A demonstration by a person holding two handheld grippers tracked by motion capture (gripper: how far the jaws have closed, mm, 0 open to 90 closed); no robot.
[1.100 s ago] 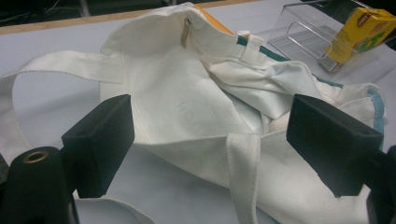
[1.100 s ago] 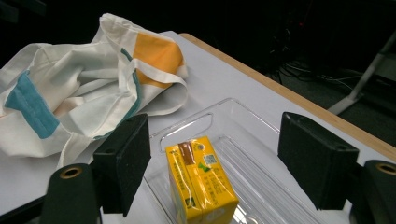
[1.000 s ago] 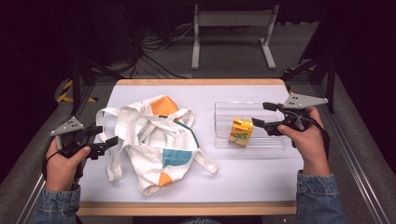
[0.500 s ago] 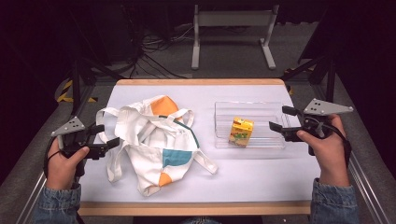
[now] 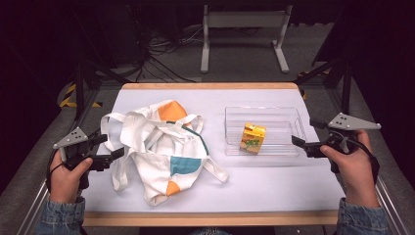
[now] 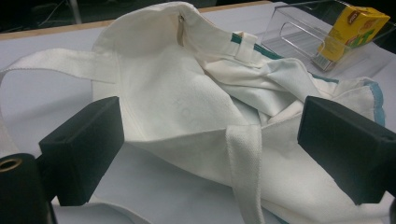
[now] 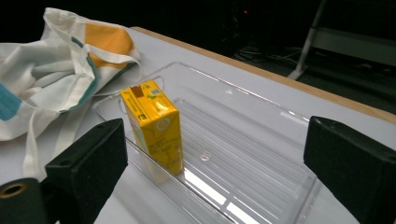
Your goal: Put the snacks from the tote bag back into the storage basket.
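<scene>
Standing upright in clear tray [image 5: 286, 117], juice carton [image 5: 253, 138] apart from right fingers [image 5: 299, 142].

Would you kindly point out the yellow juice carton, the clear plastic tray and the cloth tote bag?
yellow juice carton [image 5: 253, 138], high view, its front face.
clear plastic tray [image 7: 261, 161], right gripper view, its ribbed floor.
cloth tote bag [image 6: 187, 100], left gripper view, its white body fabric.
</scene>
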